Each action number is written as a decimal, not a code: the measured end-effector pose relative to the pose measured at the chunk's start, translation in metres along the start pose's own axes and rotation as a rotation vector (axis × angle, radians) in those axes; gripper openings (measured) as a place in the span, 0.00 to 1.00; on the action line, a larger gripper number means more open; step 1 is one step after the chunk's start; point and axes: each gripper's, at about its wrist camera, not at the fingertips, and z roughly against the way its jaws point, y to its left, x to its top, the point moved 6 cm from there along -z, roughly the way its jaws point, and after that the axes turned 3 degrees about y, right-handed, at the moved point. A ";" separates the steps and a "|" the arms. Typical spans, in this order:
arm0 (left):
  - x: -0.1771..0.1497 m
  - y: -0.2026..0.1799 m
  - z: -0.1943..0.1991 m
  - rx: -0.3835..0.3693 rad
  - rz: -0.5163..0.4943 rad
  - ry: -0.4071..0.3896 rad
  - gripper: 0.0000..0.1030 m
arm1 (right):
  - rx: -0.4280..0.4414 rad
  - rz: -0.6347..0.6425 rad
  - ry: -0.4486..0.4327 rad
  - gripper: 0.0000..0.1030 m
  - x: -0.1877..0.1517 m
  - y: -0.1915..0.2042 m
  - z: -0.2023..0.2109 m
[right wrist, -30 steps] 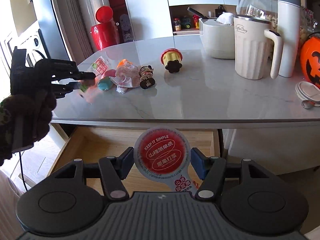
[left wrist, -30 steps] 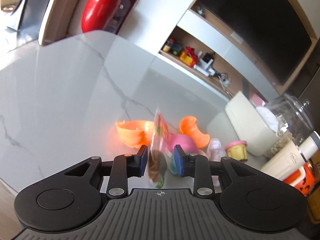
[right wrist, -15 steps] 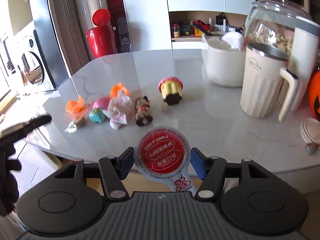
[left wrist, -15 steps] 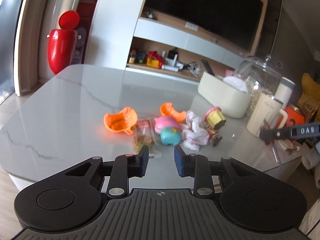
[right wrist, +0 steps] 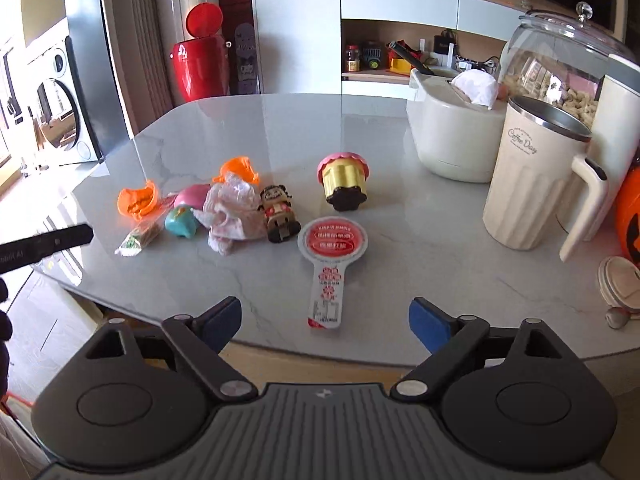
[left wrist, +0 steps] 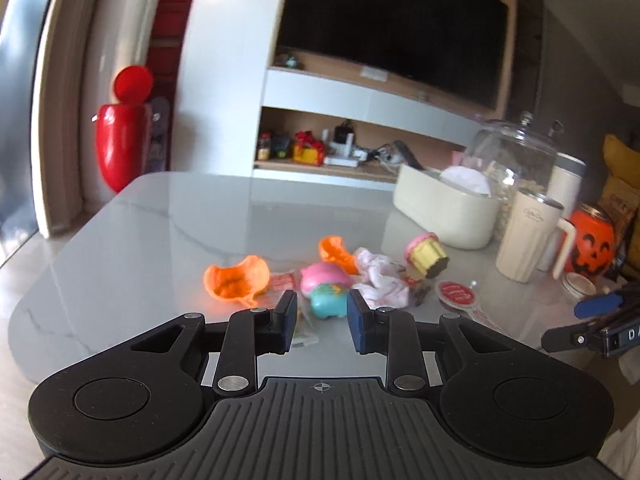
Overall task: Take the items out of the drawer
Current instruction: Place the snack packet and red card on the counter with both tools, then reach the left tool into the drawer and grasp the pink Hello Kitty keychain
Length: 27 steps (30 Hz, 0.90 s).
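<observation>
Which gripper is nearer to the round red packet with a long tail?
Right. The right gripper is open just before the packet; the left gripper is beside the teal toy.

Your items sit clustered on the table (right wrist: 280,128).
The paddle-shaped packet (right wrist: 331,258) lies nearest you, the figurine (right wrist: 280,214) just behind-left, the cupcake toy (right wrist: 343,180) behind-right, the mug (right wrist: 528,176) far right.

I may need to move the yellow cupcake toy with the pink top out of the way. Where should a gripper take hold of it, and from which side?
Grip the cupcake toy across its ribbed yellow middle, coming down from above. It lies tipped over, pink top away from the table's near edge and dark base towards it, so its sides are free. The little figure and the round red packet lie apart from it, probably leaving finger room.
</observation>
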 end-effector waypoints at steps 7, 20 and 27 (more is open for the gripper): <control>-0.048 -0.098 -0.032 -0.149 -0.564 0.339 0.24 | -0.035 0.082 0.052 0.99 -0.045 -0.042 0.015; -0.137 -0.204 -0.117 -0.458 -0.883 0.777 0.24 | -0.020 -0.186 -0.030 1.00 -0.050 -0.123 0.013; -0.157 -0.229 -0.158 -0.385 -0.756 0.776 0.24 | -0.051 -0.204 -0.011 1.00 -0.056 -0.137 0.011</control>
